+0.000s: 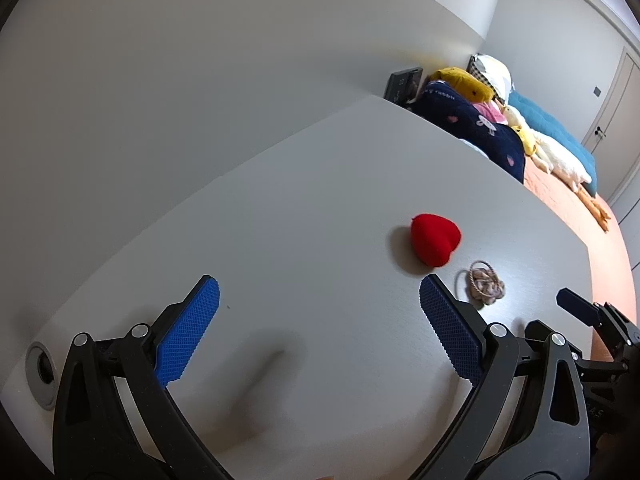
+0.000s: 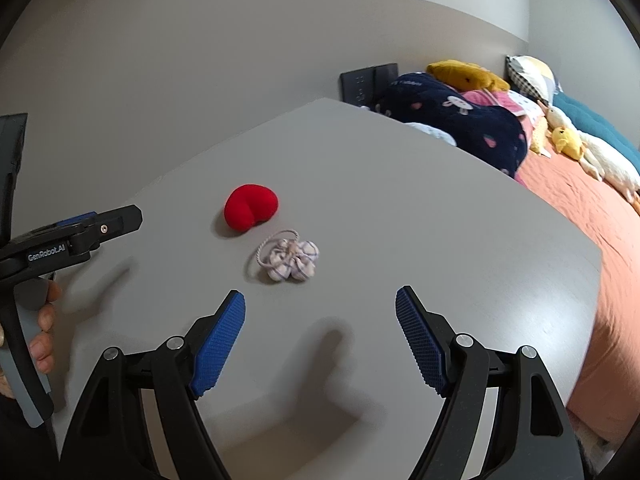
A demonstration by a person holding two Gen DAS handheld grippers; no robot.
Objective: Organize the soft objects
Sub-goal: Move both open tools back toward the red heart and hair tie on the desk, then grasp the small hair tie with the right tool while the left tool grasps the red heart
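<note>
On the grey table (image 2: 400, 208), 2 grippers (both wide, empty) face red heart (image 2: 251, 207) and scrunchie (image 2: 289, 260).

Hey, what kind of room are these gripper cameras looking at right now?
Most likely a bedroom. Beside the plain grey table is a bed with an orange bedspread, with a navy patterned blanket and a white plush goose on it.

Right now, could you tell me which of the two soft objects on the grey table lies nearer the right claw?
The pale checked fabric scrunchie with its cord loop; the red plush heart lies beyond it, farther from the open right claw.
</note>
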